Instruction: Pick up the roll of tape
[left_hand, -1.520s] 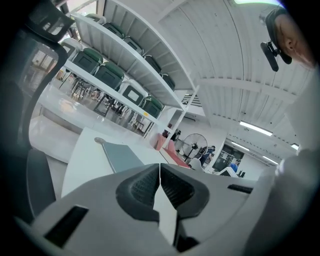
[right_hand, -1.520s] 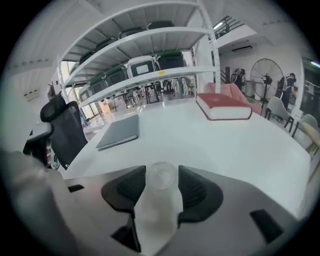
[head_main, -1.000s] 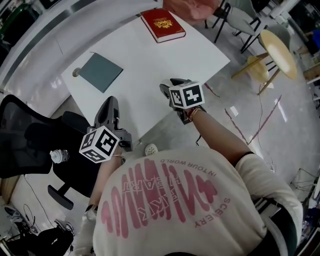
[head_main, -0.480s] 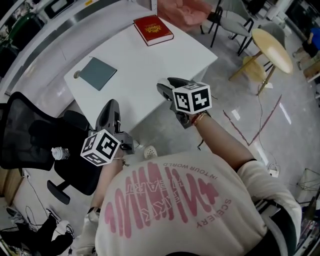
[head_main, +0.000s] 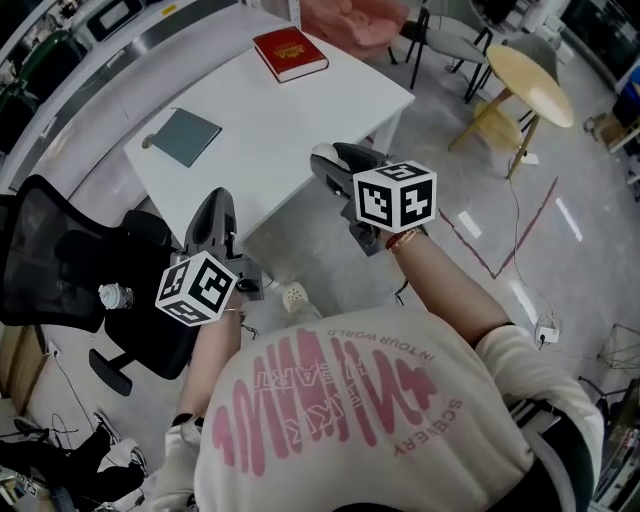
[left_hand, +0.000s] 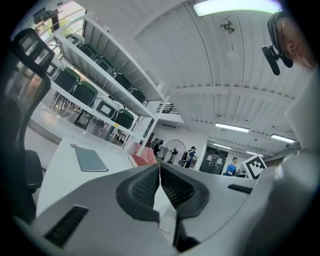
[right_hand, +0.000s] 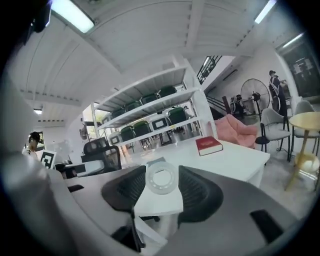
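A clear roll of tape (right_hand: 161, 190) stands on edge between the dark ribbed pads of my right gripper (right_hand: 161, 175), which is shut on it and holds it in the air, off the white table (right_hand: 235, 162). In the head view the right gripper (head_main: 333, 160) hangs past the table's near corner, and the tape is hidden behind its body. My left gripper (left_hand: 160, 172) has its pads pressed together with nothing between them. In the head view it (head_main: 214, 212) sits off the table's near left edge.
On the white table (head_main: 300, 120) lie a red book (head_main: 290, 53) at the far side and a grey pad (head_main: 185, 137) at the left. A black office chair (head_main: 60, 270) stands at the left; a round wooden table (head_main: 533, 85) and a pink sofa (head_main: 350, 20) stand beyond.
Both grippers have drawn back from the table and risen toward the head camera, the right one still holding the tape. The table now lies farther off.
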